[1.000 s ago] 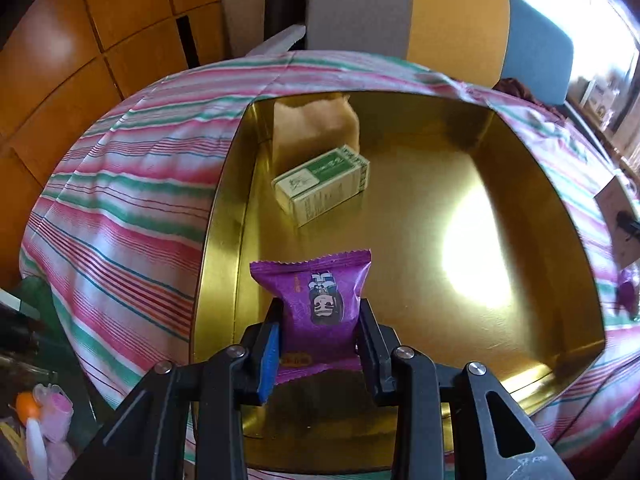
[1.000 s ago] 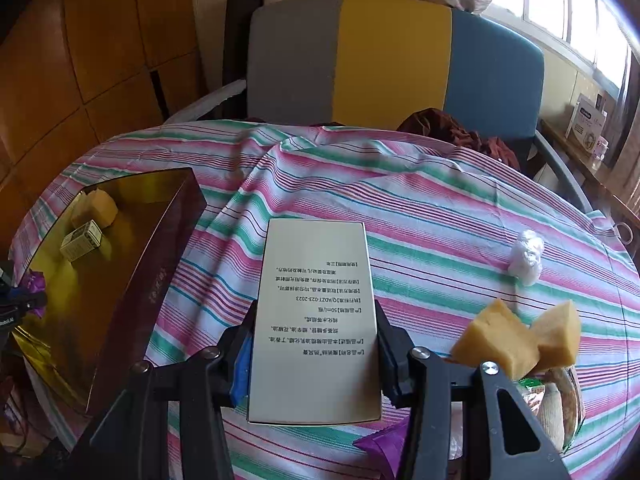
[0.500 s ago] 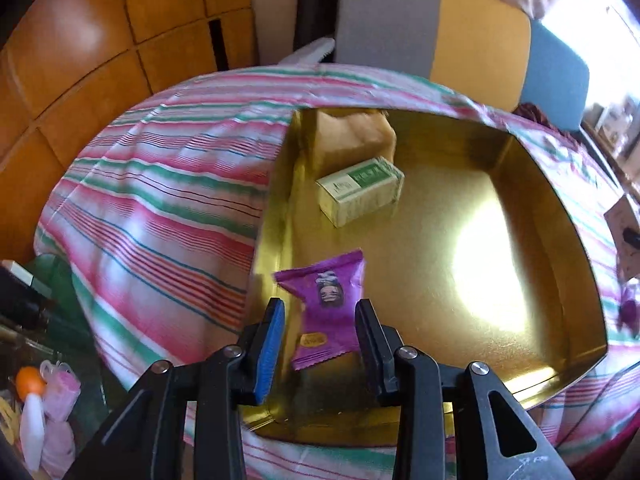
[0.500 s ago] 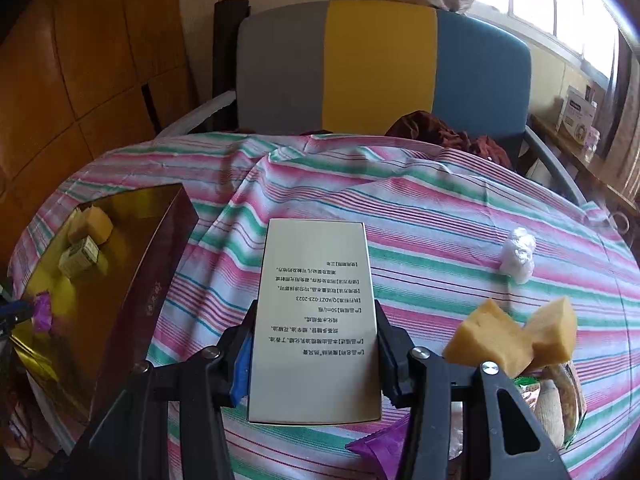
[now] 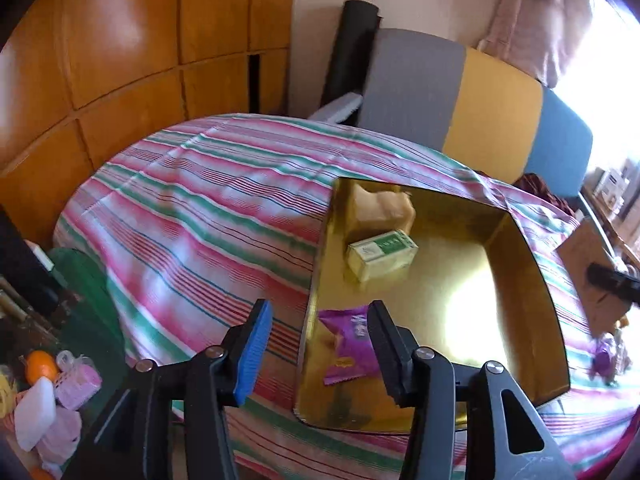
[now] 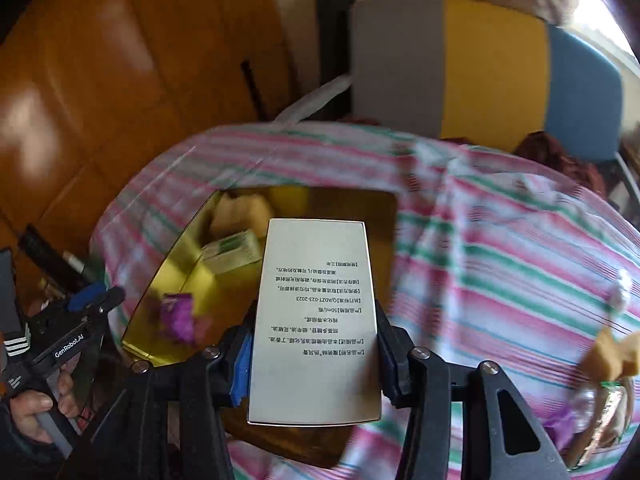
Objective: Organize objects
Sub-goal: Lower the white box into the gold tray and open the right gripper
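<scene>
Purple snack packet [image 5: 350,346] lies crinkled in your gold tray [image 5: 524,264] — left gripper [image 5: 320,320] released; right gripper [image 6: 316,344] clenches white printed box [image 6: 316,320].

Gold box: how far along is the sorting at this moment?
Done: the gold box already holds a purple snack packet, a green-and-white carton and a tan packet. The left gripper is open and empty. In hand: the right gripper grips a white printed box above the gold box. Left: tan packets and other wrapped snacks on the striped tablecloth.
</scene>
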Demonstrator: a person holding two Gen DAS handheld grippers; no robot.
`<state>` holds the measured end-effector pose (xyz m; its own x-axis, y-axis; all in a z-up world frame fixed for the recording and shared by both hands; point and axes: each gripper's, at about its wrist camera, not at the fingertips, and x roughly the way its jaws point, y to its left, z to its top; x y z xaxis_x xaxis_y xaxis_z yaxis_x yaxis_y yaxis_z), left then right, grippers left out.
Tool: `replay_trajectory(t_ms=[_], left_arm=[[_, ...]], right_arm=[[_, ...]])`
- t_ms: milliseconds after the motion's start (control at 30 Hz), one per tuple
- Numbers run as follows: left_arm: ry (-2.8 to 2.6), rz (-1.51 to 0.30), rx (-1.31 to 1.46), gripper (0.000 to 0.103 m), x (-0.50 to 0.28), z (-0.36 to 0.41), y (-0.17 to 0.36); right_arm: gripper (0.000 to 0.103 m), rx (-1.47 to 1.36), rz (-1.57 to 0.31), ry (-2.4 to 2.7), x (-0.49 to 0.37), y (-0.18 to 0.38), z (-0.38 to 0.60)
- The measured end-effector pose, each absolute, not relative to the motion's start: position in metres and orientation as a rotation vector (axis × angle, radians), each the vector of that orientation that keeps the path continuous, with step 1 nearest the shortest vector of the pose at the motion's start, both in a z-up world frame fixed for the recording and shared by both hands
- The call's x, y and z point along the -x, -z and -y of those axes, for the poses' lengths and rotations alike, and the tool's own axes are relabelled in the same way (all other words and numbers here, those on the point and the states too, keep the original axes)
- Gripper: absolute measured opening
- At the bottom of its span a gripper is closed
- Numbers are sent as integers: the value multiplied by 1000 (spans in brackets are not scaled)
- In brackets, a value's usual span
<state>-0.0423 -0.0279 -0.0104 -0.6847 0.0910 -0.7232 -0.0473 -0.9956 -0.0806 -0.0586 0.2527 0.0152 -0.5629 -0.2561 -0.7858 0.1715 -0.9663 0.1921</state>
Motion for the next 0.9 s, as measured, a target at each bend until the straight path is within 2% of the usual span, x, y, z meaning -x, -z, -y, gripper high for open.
replay_trajectory(t_ms=[367,500,600,667,767,900], left_arm=[[-2859,146,1217,51,39,51,21],[-2862,153,1223,55,40,53,24],[-2879,171,1221,56,39,58,22],[-2895,174,1208,57,39,59,20],[-2904,171,1195,59,38,59,18],[-2903,134,1176,59,35,53,15]], right_arm=[[50,-1608,52,2471,103,54,-155],[52,-1617,191,2403,106,60,-142],[62,-1582,333,2297,105,66,-136],[66,-1554,349,2280,100,67,-137],[67,-1505,428,2277,91,62,-150],[68,-1413,410,2361,72,45,-170]])
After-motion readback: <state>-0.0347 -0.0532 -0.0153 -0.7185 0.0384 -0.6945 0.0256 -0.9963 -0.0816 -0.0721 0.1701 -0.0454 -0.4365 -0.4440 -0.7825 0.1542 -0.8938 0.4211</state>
